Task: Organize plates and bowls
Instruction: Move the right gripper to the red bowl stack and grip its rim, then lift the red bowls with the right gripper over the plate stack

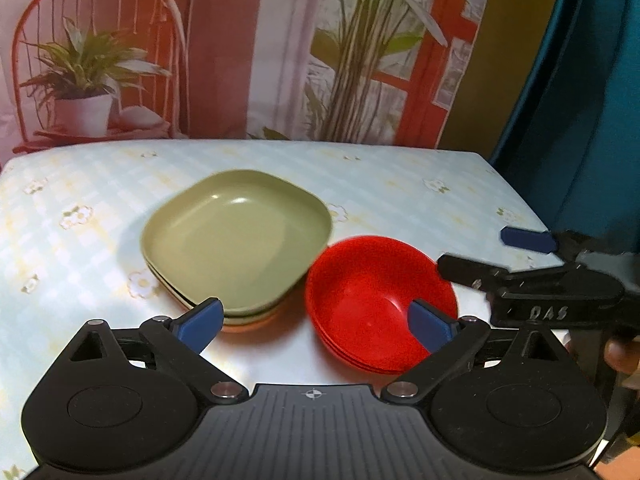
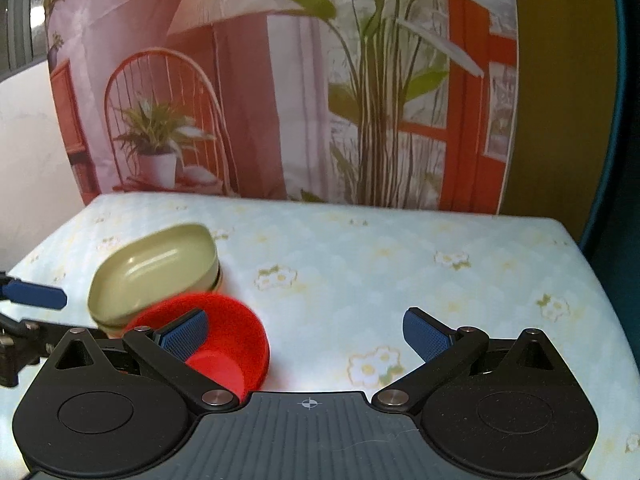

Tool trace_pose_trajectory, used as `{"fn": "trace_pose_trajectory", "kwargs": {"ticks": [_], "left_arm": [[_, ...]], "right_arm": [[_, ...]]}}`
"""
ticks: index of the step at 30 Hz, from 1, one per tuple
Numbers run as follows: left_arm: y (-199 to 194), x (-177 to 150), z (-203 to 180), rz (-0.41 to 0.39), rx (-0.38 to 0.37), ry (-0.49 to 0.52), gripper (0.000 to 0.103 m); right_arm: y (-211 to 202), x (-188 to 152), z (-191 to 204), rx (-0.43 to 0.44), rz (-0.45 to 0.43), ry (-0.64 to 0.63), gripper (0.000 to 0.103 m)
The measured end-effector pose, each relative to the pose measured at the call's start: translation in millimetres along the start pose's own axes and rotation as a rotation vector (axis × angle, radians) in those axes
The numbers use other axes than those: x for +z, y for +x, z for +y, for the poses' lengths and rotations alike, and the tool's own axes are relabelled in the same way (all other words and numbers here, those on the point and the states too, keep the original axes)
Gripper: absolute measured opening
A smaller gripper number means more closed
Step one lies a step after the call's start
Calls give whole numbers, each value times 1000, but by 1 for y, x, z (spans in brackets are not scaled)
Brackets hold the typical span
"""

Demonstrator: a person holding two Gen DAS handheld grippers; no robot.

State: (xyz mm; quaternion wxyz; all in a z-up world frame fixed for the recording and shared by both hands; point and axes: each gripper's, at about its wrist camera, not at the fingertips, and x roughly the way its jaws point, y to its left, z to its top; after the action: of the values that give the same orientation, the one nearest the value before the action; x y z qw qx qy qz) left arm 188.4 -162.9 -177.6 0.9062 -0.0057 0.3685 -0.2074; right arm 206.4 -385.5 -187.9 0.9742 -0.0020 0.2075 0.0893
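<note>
A stack of green square plates (image 1: 236,240) sits mid-table, and it also shows in the right wrist view (image 2: 154,272). A stack of red bowls (image 1: 380,300) stands just right of it, touching or nearly so, seen also in the right wrist view (image 2: 224,344). My left gripper (image 1: 316,328) is open and empty, just in front of both stacks. My right gripper (image 2: 306,338) is open and empty, to the right of the bowls. It appears at the right edge of the left wrist view (image 1: 528,256).
The table carries a pale blue flowered cloth (image 2: 400,264). A printed backdrop with plants and a chair (image 1: 280,48) stands behind the far edge. The table's right edge (image 1: 520,200) drops off beside a dark blue curtain.
</note>
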Motion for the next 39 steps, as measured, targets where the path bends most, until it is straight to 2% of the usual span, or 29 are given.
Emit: {"fn": "trace_pose_trajectory", "kwargs": {"ticks": [6, 13, 15, 17, 22, 24, 27, 29, 34, 39], "left_arm": [[10, -5, -6, 33, -42, -2, 93], [25, -9, 4, 84, -80, -72, 71], [27, -11, 8, 91, -90, -95, 61], [30, -13, 12, 102, -102, -118, 51], [38, -18, 16, 113, -134, -148, 41], [39, -19, 17, 108, -153, -155, 33], [39, -18, 16, 91, -154, -143, 30], [38, -20, 14, 88, -157, -144, 28], [35, -20, 11, 80, -184, -130, 26], [24, -12, 6, 36, -190, -102, 26]], "right_arm": [[3, -17, 1, 42, 27, 32, 103], [14, -22, 12, 26, 54, 39, 100], [14, -24, 14, 38, 53, 52, 92], [16, -26, 16, 45, 64, 73, 78], [22, -33, 23, 71, 87, 132, 65], [24, -35, 24, 84, 92, 168, 59], [27, -38, 23, 95, 106, 208, 46], [27, -41, 22, 96, 112, 218, 30], [19, -43, 16, 74, 114, 252, 22], [10, -37, 12, 58, 97, 262, 21]]}}
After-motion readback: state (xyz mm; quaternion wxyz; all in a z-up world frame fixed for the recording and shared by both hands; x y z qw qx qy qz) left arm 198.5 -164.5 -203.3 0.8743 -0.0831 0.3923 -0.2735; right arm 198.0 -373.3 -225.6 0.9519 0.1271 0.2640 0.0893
